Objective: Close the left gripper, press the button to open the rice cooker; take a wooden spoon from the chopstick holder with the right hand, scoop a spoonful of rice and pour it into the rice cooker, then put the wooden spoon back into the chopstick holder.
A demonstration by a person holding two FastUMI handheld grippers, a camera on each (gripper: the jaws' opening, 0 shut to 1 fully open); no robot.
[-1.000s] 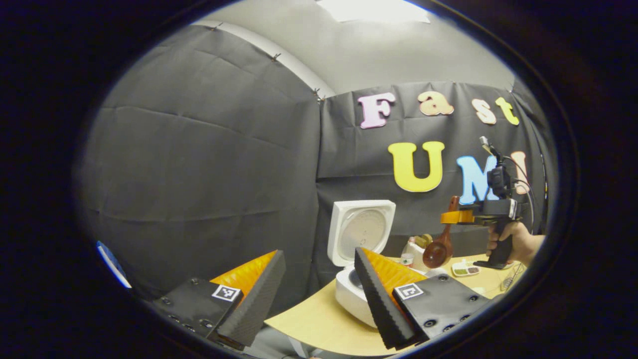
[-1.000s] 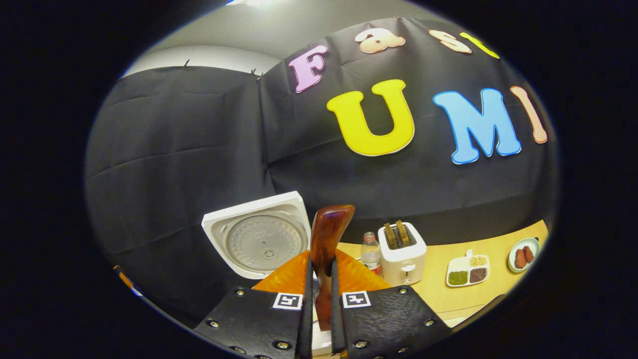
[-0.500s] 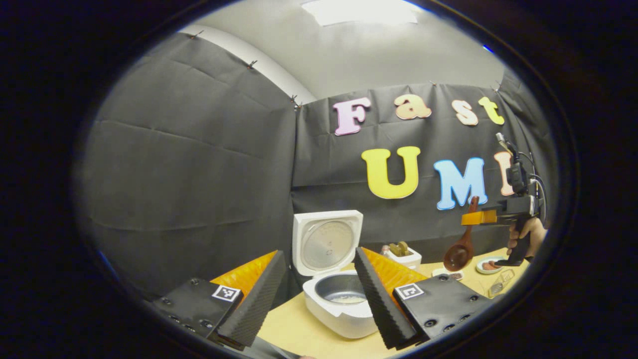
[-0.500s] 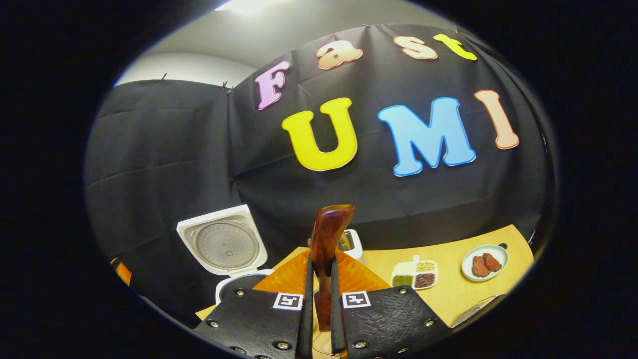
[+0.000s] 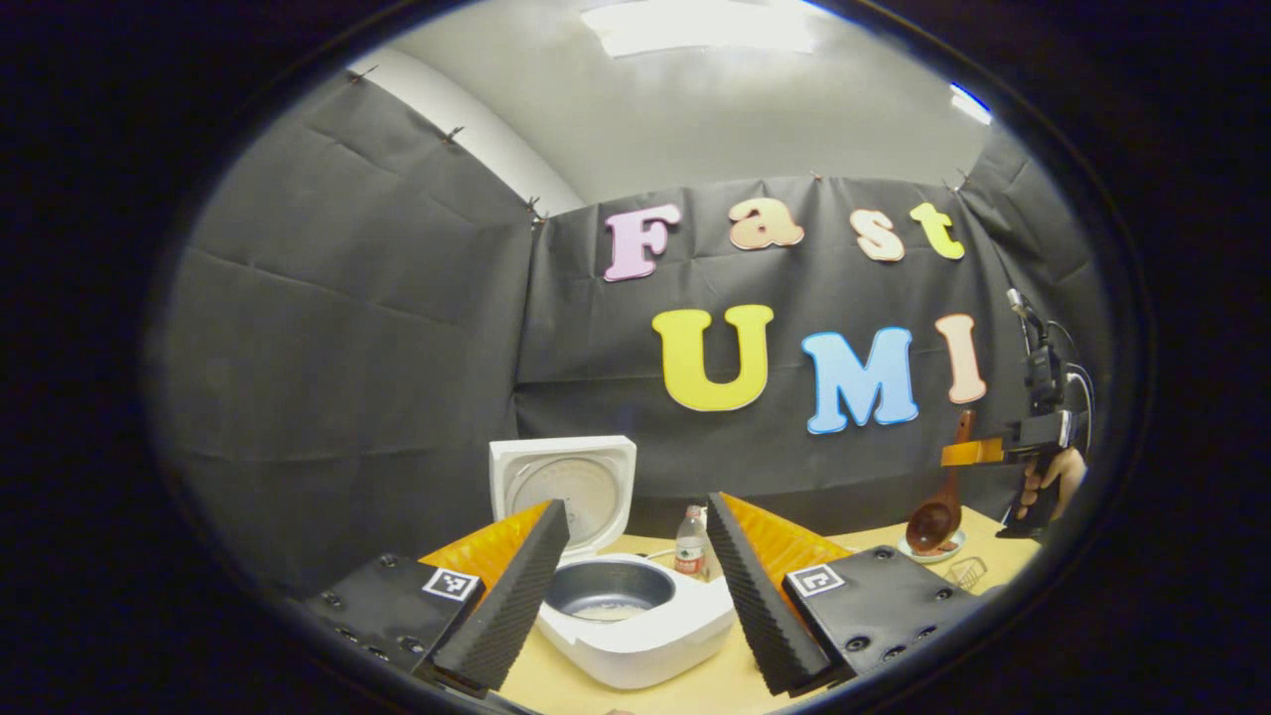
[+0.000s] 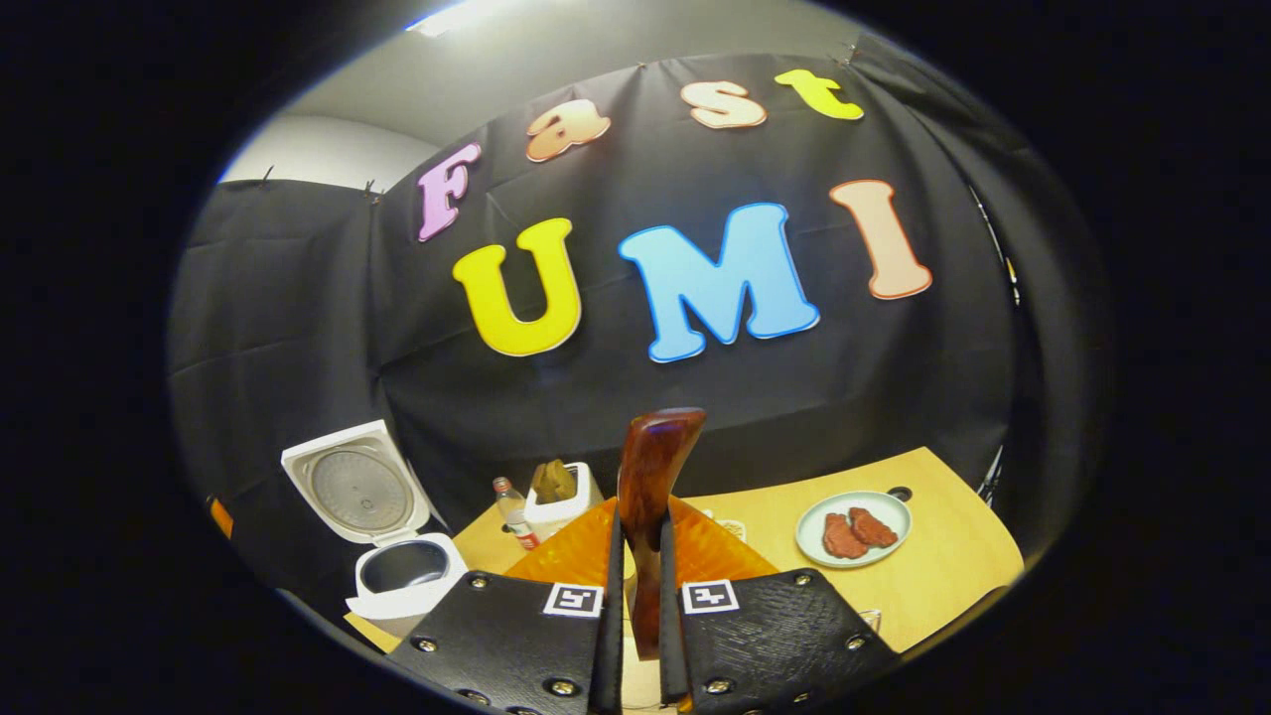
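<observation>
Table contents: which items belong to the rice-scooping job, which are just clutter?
Job:
- rice cooker, lid up
- wooden spoon, clamped in the right claw
- left claw, open, holding nothing

Clutter:
- bottle
- toaster
- plate with reddish food

A staged recording booth dressed as a kitchen: black cloth wall pinned up under a plain ceiling with a light panel, and a wooden table carrying a rice cooker, toaster, water bottle and plate of meat.
</observation>
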